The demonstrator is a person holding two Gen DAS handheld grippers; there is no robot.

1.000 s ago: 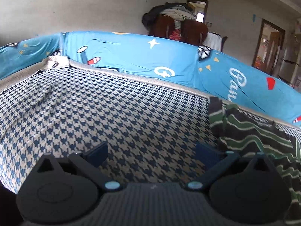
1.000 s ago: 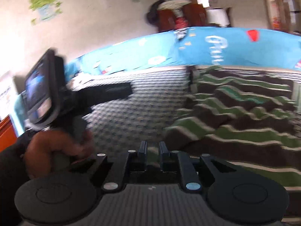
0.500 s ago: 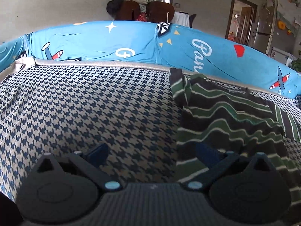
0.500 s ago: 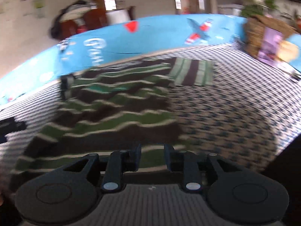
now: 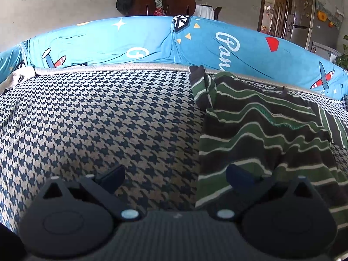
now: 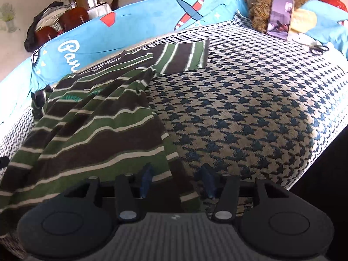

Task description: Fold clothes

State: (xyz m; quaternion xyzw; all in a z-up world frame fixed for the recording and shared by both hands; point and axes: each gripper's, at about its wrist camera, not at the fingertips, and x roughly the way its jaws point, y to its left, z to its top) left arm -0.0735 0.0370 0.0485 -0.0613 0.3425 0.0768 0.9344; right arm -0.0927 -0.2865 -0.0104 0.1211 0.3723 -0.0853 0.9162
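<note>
A broad cushioned seat covered in navy-and-tan houndstooth fabric (image 5: 104, 117) serves as the folding surface, its flat middle left free so a garment can be spread out. Behind it runs a bright blue backrest cover printed with planes and white lettering (image 5: 134, 41), which fences the far edge.

The green, brown and white striped knit sweater (image 6: 93, 126) lies draped lengthwise across the seat, its collar end toward the backrest and its hem toward the near edge. One sleeve (image 6: 184, 54) lies flat to the side; the other (image 5: 204, 87) is bunched near the backrest. The body is rumpled, so it probably needs smoothing before a fold.

The right gripper (image 6: 177, 179) sits at the hem's near corner, jaws opening with the corner of fabric between them but not visibly pinched, likely to take a fresh hold there.

The left gripper (image 5: 175, 175) hovers over the sweater's opposite side edge with jaws spread wide and holding nothing, seemingly ready to take that edge.

A smartphone with a lit screen (image 6: 279, 17) leans against a brown patterned cushion (image 6: 258, 6), well apart from the work.
</note>
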